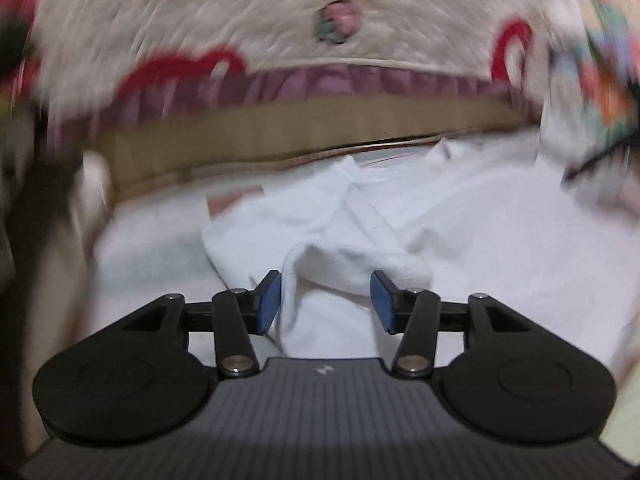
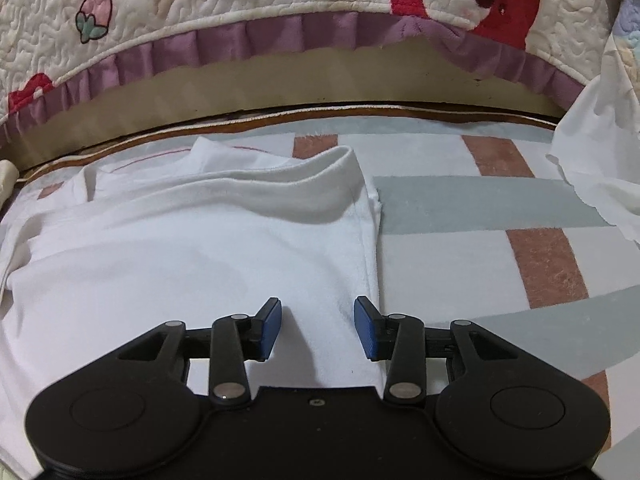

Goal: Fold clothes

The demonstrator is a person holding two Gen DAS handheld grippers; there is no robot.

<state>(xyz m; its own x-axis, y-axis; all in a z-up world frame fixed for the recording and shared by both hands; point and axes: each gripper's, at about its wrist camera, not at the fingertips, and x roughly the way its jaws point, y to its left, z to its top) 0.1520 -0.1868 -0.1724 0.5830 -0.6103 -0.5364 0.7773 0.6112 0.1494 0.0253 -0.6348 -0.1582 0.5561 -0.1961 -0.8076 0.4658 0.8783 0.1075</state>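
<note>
Here white garment (image 2: 192, 248) long axis runs toward bed edge

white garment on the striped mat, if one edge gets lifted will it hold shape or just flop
The white garment probably flops: it lies in soft folds with a rolled edge. It looks thin, so likely light. The fuzzy striped mat under it may grip, so pushing would likely bunch it.

Lit evenly and softly, without glare. Smeared by heavy motion blur across the left view, worst on the quilt (image 1: 200, 12) at the edges. Stayed sharp in the right view, with fisheye bending and soft shadows under the cloth (image 2: 192, 248) folds.
</note>
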